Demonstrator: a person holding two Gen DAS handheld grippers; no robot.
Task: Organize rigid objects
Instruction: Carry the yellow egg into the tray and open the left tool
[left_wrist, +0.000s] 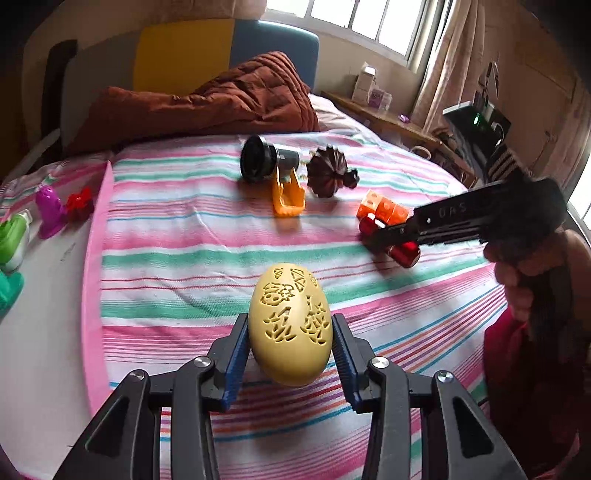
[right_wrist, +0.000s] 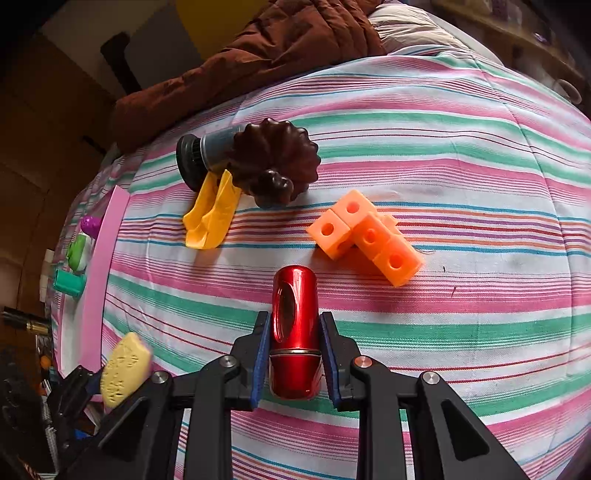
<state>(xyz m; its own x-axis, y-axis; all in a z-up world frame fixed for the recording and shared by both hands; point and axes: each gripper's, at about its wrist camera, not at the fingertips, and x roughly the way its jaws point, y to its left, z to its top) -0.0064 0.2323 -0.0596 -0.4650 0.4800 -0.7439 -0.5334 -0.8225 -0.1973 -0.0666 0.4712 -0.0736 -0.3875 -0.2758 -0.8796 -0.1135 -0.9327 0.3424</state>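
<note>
Two grasps in hand at once, mid-sort. Left gripper (left_wrist: 290, 354): fingers (left_wrist: 236, 363) spread wide around a yellow carved egg (left_wrist: 289, 328), left pad touching its flank, right pad possibly a sliver off; hard to tell, but egg looks carried clear of the striped bed sheet (left_wrist: 177, 229). Right gripper (right_wrist: 294, 360): fingers (right_wrist: 259, 360) pinching a red metal cylinder (right_wrist: 294, 328) across its lower half, long axis running straight out ahead of the fingertips.

Step, by judgement: both pieces picked, transport pending. Next move likely calls for carrying each off to the left of the fingers, toward the pink-edged tray (left_wrist: 96, 236), and setting down without knocking the small toys already there.

Left unsorted, beyond the fingertips: orange block cluster (right_wrist: 365, 238), yellow scoop piece (right_wrist: 210, 221), brown fluted piece (right_wrist: 275, 162), black-and-grey lens-like tube (right_wrist: 201, 155).

Left wrist view alone shows the hand (left_wrist: 524, 273) on the right gripper, plus purple, red and green toys beside the tray. Right wrist view alone shows the cylinder's oval recess and the brown piece overlapping the tube.
</note>
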